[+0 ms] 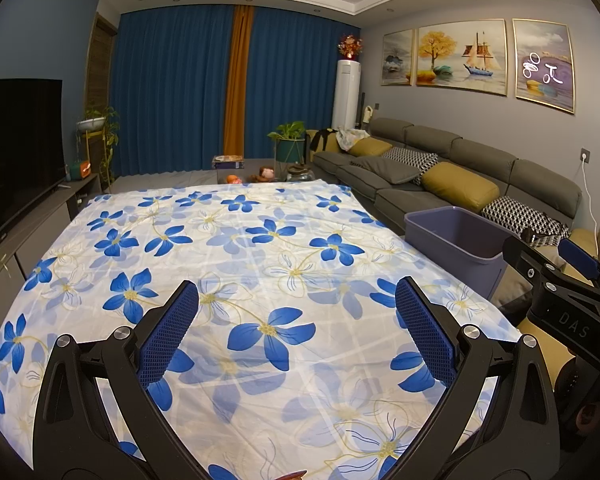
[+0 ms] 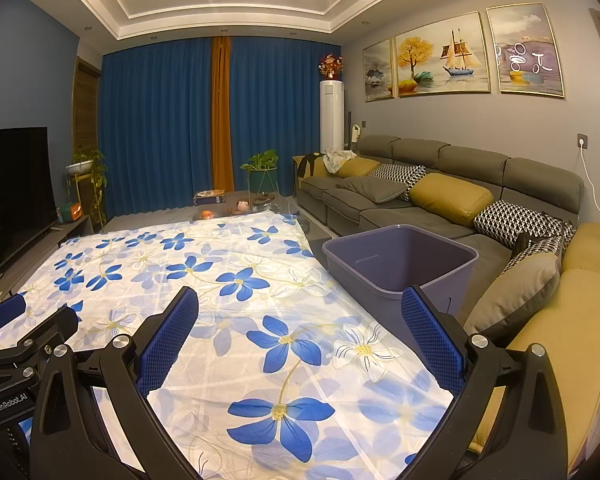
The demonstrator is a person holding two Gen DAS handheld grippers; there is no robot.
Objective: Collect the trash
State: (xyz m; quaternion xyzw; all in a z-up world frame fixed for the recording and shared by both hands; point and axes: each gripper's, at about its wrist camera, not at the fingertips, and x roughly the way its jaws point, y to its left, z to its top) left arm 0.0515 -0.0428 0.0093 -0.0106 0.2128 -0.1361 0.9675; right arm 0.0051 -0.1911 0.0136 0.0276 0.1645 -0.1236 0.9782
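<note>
Two blue-padded fingers (image 1: 178,332) of the left hand-held gripper (image 1: 296,332) stand wide apart in the left wrist view, released and holding nothing, above a bench covered by a white cloth with blue flowers (image 1: 228,248). At about two o'clock from that gripper a purple bin (image 1: 456,240) stands just off the cloth's right edge, its mouth facing up; what little of its inside shows looks bare. At three o'clock the right hand-held gripper (image 1: 556,264) comes in from the frame's edge, one blue pad visible, hanging beside the bin. Behind, at twelve o'clock, blue curtains (image 1: 172,92) with an orange strip close the far wall, a grey sofa (image 1: 432,168) with yellow and patterned cushions runs along the right, and a dark television (image 1: 16,136) sits at nine o'clock.

From the right wrist view, the right hand-held gripper (image 2: 300,340) is likewise spread open with nothing between its pads. The purple bin (image 2: 396,268) lies at one o'clock, close ahead, against the corner of the flowered cloth (image 2: 204,280) and in front of the sofa (image 2: 452,184); its visible inner walls are bare. At nine o'clock the left hand-held gripper (image 2: 8,332) shows at the frame's edge over the cloth. No loose trash can be made out on the cloth in either view.
</note>
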